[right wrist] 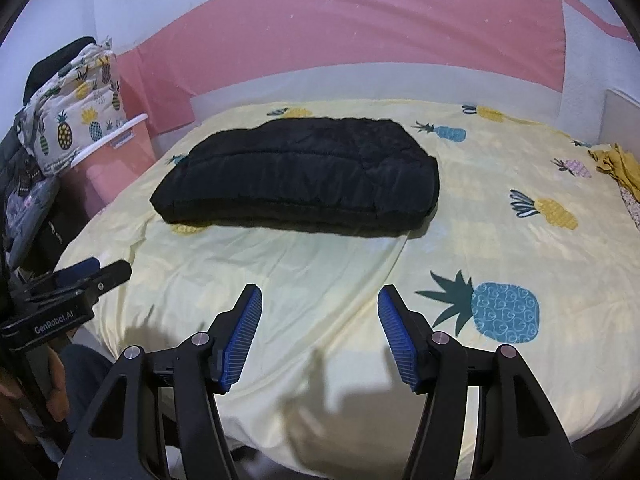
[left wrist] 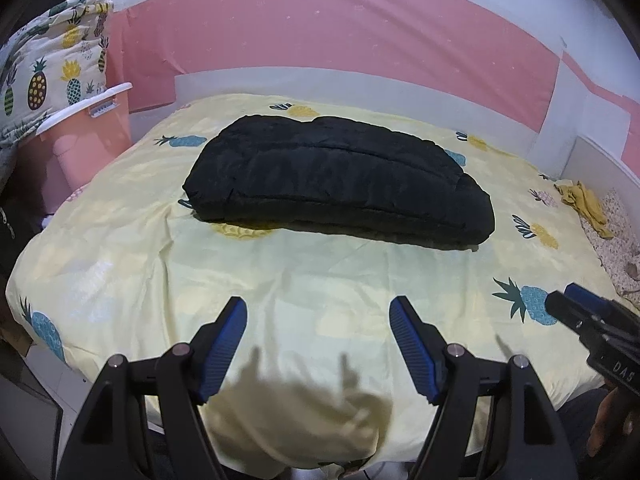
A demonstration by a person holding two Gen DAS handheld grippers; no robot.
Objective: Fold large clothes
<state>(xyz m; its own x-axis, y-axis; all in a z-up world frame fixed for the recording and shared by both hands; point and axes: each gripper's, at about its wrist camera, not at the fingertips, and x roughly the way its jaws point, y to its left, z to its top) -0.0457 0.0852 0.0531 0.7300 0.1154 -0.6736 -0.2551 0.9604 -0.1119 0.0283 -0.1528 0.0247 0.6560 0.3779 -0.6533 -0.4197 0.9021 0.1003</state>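
A black padded jacket (left wrist: 336, 184) lies folded into a thick oblong bundle in the middle of the bed, on the yellow pineapple sheet (left wrist: 312, 280). It also shows in the right wrist view (right wrist: 304, 176). My left gripper (left wrist: 318, 312) is open and empty, held above the sheet near the bed's front edge, well short of the jacket. My right gripper (right wrist: 320, 300) is open and empty too, beside the left one. The right gripper's tip shows at the right of the left wrist view (left wrist: 576, 312), and the left gripper's tip at the left of the right wrist view (right wrist: 96, 272).
A pink bin (left wrist: 84, 140) stands left of the bed with a folded pineapple quilt (left wrist: 56, 68) on top. A yellow cloth (left wrist: 584, 204) lies at the bed's right side. A pink and white wall (left wrist: 320, 32) runs behind the bed.
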